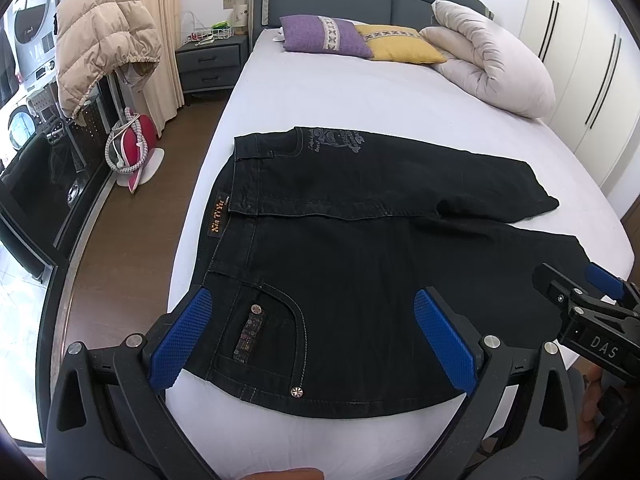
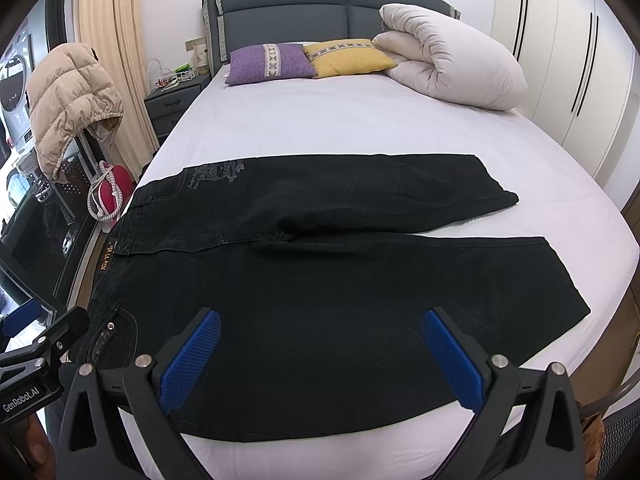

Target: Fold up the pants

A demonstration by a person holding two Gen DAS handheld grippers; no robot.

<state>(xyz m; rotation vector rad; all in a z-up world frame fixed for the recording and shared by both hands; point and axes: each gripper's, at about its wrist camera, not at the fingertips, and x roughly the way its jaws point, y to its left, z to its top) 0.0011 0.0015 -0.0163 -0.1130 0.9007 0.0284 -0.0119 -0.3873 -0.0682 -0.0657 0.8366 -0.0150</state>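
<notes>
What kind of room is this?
It looks like a bedroom. There's a big bed with a padded headboard, pillows and a rolled-up duvet, plus a nightstand beside it.

Grey headboard (image 2: 320, 8), white wardrobe (image 2: 560, 60), wood floor (image 1: 132, 232).

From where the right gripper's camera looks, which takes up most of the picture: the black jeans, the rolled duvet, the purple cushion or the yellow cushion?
1. black jeans, nearest the camera, which inflates them
2. rolled duvet
3. purple cushion and yellow cushion look about alike; I would not rank them.
</notes>
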